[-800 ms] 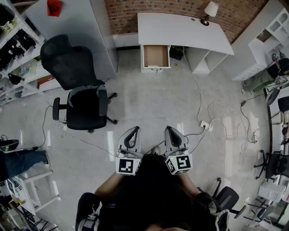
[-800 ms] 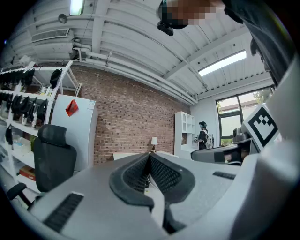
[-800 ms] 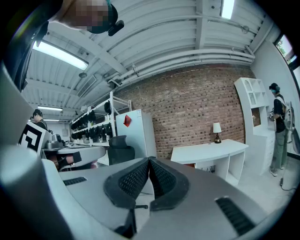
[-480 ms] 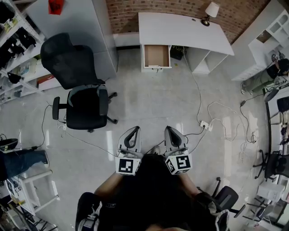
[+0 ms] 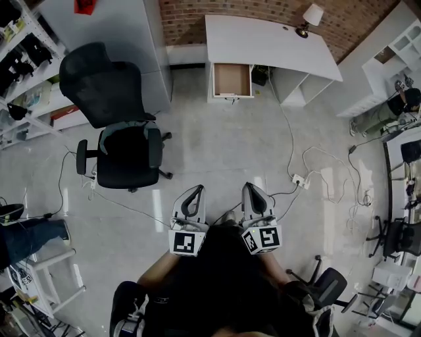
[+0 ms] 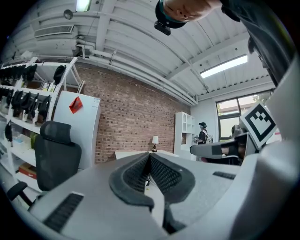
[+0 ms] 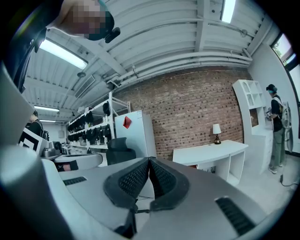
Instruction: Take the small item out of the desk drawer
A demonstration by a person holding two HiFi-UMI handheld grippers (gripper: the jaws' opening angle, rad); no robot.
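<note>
A white desk point(image 5: 270, 46) stands against the brick wall at the top of the head view. Its drawer point(image 5: 232, 80) is pulled open and shows a brown inside; from here I make out no small item in it. Both grippers are held level close to my body, far from the desk, pointing toward it. My left gripper point(image 5: 197, 187) point(image 6: 150, 157) is shut, pads together, nothing between them. My right gripper point(image 5: 248, 185) point(image 7: 149, 161) is shut and empty too. The desk point(image 7: 211, 152) shows ahead in the right gripper view.
A black office chair point(image 5: 122, 125) stands left of the path to the desk. White cables and a power strip point(image 5: 299, 181) lie on the floor to the right. There are shelves point(image 5: 26, 66) at left, a desk lamp point(image 5: 309, 16), and a person point(image 5: 395, 108) at far right.
The head view has drifted slightly, so the desk and drawer sit a little further right in the picture. Both grippers keep their place and stay shut.
</note>
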